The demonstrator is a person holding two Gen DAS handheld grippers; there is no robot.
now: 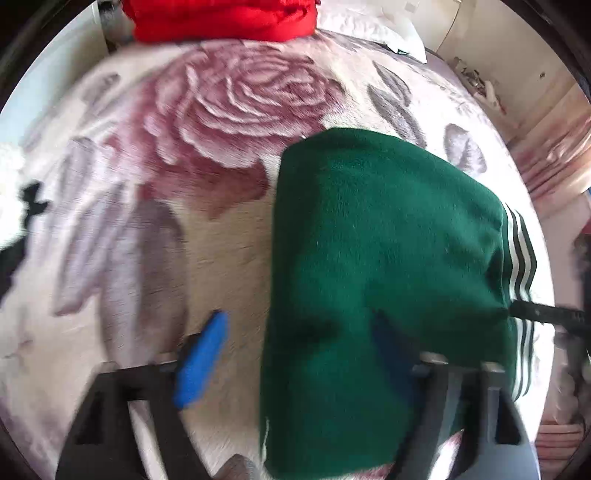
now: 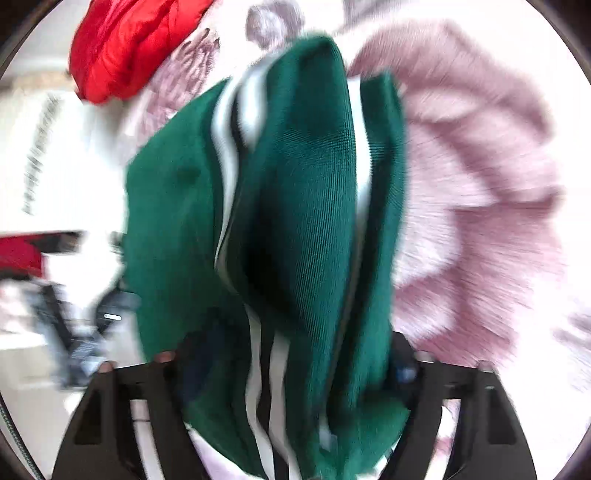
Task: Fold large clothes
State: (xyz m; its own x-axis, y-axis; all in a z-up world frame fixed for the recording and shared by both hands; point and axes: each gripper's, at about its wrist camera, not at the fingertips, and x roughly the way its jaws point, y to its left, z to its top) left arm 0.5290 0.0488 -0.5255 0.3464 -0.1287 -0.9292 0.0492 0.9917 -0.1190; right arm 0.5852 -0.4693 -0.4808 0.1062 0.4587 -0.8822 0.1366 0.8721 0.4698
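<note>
A dark green fleece garment (image 1: 384, 280) with white and black side stripes (image 1: 519, 254) lies folded on the rose-print blanket. In the left wrist view my left gripper (image 1: 295, 354) is open; its blue left pad (image 1: 201, 363) is bare and the right finger is draped by the green fabric. In the right wrist view the same garment (image 2: 295, 221) hangs bunched between the fingers of my right gripper (image 2: 295, 369), which holds it lifted off the bed. The other gripper's black tip (image 1: 546, 314) touches the garment's striped edge.
The bed is covered by a white blanket with a large pink rose (image 1: 236, 110). A folded red garment (image 1: 221, 18) lies at the far end, also in the right wrist view (image 2: 125, 48). A white pillow (image 1: 373, 26) and a beige wall stand behind.
</note>
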